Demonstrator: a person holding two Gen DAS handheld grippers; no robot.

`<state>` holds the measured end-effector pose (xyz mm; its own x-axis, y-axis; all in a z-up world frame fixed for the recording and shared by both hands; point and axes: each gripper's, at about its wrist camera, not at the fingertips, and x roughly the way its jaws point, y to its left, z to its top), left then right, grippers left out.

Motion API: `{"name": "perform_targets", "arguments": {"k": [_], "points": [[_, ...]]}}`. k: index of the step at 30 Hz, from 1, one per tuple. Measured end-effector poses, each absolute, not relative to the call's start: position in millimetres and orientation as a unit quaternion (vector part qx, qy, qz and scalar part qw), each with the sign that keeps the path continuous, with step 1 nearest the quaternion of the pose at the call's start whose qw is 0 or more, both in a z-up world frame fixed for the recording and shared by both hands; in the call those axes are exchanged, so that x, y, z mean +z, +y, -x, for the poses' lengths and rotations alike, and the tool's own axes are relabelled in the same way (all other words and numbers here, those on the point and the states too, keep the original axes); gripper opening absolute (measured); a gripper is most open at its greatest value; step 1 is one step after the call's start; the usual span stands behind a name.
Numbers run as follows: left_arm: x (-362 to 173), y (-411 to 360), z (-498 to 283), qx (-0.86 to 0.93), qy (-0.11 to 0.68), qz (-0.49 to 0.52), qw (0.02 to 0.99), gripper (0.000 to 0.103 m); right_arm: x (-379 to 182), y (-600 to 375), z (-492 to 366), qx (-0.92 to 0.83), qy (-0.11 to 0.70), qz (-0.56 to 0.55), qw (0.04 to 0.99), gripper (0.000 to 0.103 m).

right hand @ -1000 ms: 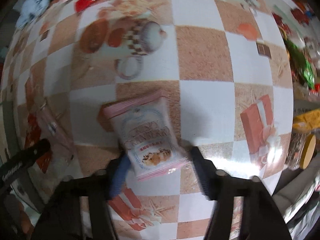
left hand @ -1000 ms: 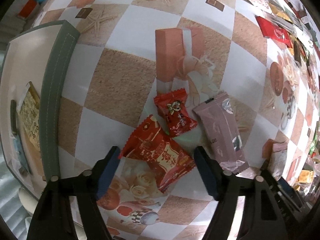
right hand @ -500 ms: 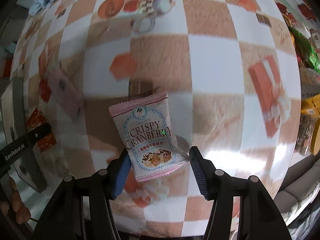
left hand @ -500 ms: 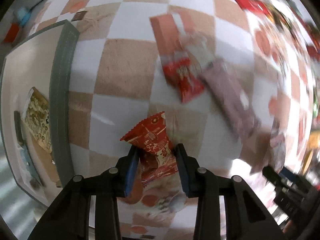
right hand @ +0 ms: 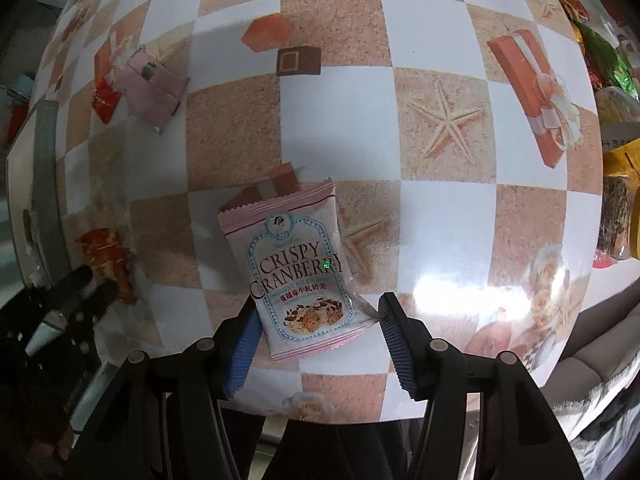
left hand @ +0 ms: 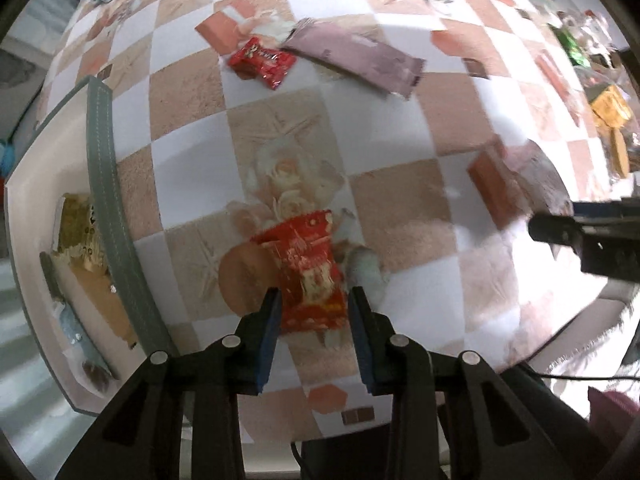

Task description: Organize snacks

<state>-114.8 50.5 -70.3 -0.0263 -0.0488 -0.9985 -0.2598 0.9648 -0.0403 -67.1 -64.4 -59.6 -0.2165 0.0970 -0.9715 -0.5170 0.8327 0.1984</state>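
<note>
A red snack packet [left hand: 308, 260] hangs between the fingers of my left gripper [left hand: 314, 296], clear of the checkered tablecloth; the jaws are closing and the pads press its lower part. My right gripper [right hand: 318, 312] is shut on a pink "Crispy Cranberry" packet [right hand: 296, 264], also held above the cloth. A box with a grey-green rim [left hand: 104, 184] stands left of the left gripper, with a yellowish packet [left hand: 76, 232] inside. The right wrist view shows the left gripper [right hand: 76, 292] and its red packet [right hand: 106, 256] at lower left, beside that rim [right hand: 46, 168].
A small red packet [left hand: 262, 62] and a mauve packet [left hand: 356, 58] lie together farther out on the cloth. More snacks are piled along the right edge [right hand: 616, 216]. The table's near edge runs just below both grippers.
My left gripper closed on the red packet, lifted it and rolled, leaving the small red and mauve packets behind. My right gripper carried the pink packet across the table toward the left gripper.
</note>
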Motion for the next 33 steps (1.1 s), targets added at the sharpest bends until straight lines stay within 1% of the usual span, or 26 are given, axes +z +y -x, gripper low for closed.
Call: {"name": "perform_targets", "arguments": {"k": [3, 6, 10, 12, 14, 16, 17, 18, 19, 25, 27, 29, 30, 31, 32, 33], "points": [[-63, 50, 119, 0.078, 0.704, 0.112, 0.697, 0.037, -47, -72, 59, 0.253, 0.734, 0.137, 0.615, 0.060], [-65, 79, 127, 0.096, 0.701, 0.151, 0.690, 0.037, -40, -81, 54, 0.256, 0.734, 0.130, 0.615, 0.060], [-69, 108, 138, 0.106, 0.706, 0.186, 0.675, 0.038, -44, -82, 59, 0.254, 0.729, 0.149, 0.618, 0.060], [-72, 115, 144, 0.108, 0.710, 0.187, 0.671, 0.039, -52, -71, 53, 0.254, 0.730, 0.151, 0.616, 0.064], [-79, 121, 157, 0.106, 0.711, 0.175, 0.673, 0.046, -65, -77, 56, 0.256, 0.735, 0.149, 0.610, 0.064], [-80, 126, 165, 0.106, 0.708, 0.157, 0.681, 0.065, -71, -78, 58, 0.256, 0.733, 0.158, 0.609, 0.066], [-81, 124, 165, 0.104, 0.704, 0.150, 0.686, 0.070, -72, -78, 59, 0.257, 0.732, 0.161, 0.610, 0.080], [-81, 118, 163, 0.102, 0.702, 0.148, 0.689, 0.075, -73, -79, 60, 0.259, 0.730, 0.163, 0.611, 0.092], [-81, 116, 161, 0.101, 0.701, 0.145, 0.691, 0.076, -72, -80, 61, 0.262, 0.724, 0.164, 0.616, 0.092], [-99, 112, 149, 0.128, 0.708, 0.153, 0.677, 0.076, -82, -57, 59, 0.268, 0.716, 0.179, 0.619, 0.092], [-107, 111, 146, 0.133, 0.713, 0.153, 0.671, 0.076, -72, -37, 64, 0.268, 0.715, 0.186, 0.619, 0.092], [-117, 112, 142, 0.134, 0.718, 0.156, 0.665, 0.076, -76, -28, 66, 0.272, 0.714, 0.191, 0.616, 0.092], [-122, 113, 141, 0.134, 0.721, 0.158, 0.662, 0.076, -77, -24, 69, 0.275, 0.712, 0.198, 0.615, 0.089], [-127, 108, 142, 0.134, 0.723, 0.159, 0.659, 0.076, -77, -19, 71, 0.275, 0.709, 0.208, 0.615, 0.084], [-132, 105, 143, 0.135, 0.726, 0.160, 0.655, 0.076, -77, -14, 74, 0.275, 0.709, 0.213, 0.613, 0.065], [-133, 105, 144, 0.137, 0.726, 0.160, 0.655, 0.075, -79, -11, 76, 0.274, 0.712, 0.219, 0.608, 0.061]]}}
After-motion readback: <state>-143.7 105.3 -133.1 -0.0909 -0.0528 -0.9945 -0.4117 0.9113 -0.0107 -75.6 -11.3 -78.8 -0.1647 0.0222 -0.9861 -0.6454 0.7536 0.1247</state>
